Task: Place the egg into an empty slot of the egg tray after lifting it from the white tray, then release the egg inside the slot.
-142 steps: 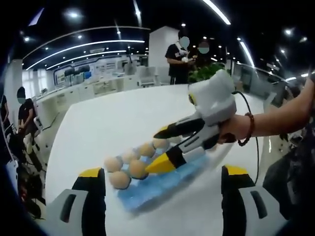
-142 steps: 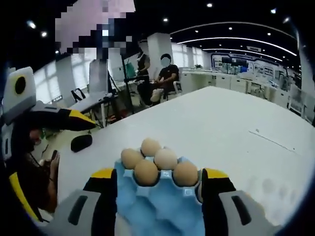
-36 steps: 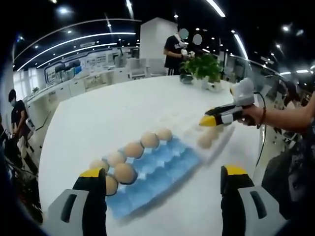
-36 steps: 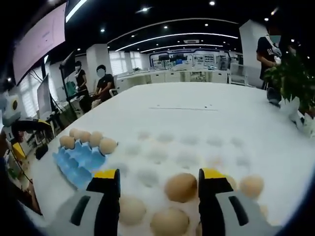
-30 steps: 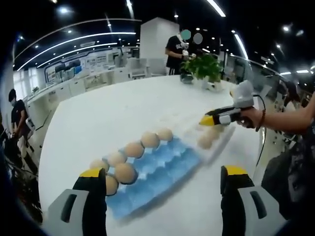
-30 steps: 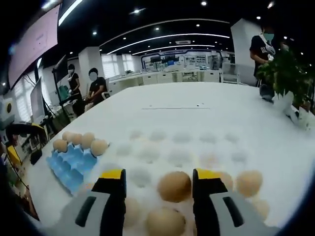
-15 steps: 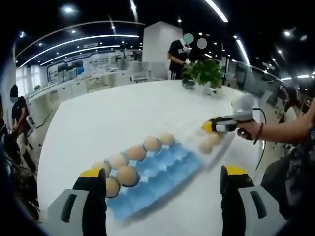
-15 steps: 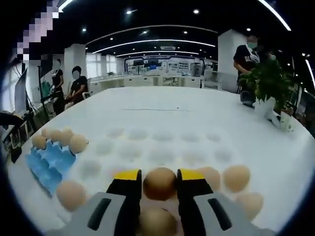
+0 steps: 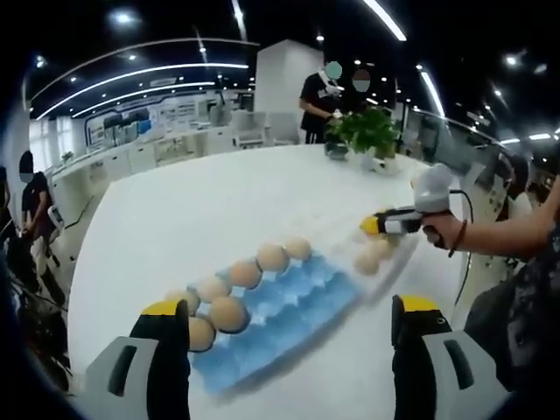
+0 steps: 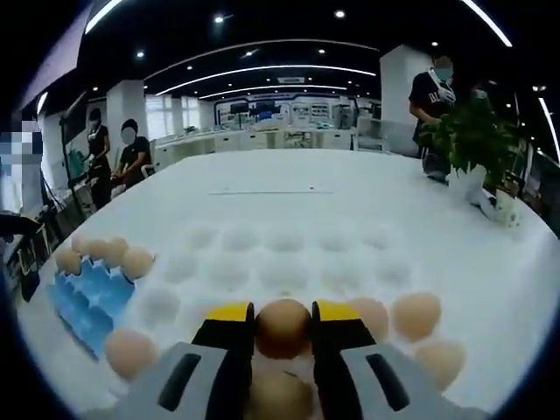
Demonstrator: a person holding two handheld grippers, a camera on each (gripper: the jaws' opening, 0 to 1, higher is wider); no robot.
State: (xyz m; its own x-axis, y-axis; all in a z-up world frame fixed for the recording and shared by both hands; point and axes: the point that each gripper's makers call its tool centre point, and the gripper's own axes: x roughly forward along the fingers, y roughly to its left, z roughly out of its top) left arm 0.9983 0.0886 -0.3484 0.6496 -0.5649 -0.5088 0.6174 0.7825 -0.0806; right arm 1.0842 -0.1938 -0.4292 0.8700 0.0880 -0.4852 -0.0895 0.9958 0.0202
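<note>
Right tool, jaws closed against both sides of one egg over the near row of the white tray; further eggs lie beside it in that row; blue egg tray, eggs along its far edge, sits just left of the white tray on the white bench; left tool, jaws spread wide and empty, hovers near the blue tray.

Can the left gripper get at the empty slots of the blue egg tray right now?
Probably yes. The left gripper is open right in front of the blue egg tray, whose empty slots face it with nothing between; the eggs sit along the far row.
</note>
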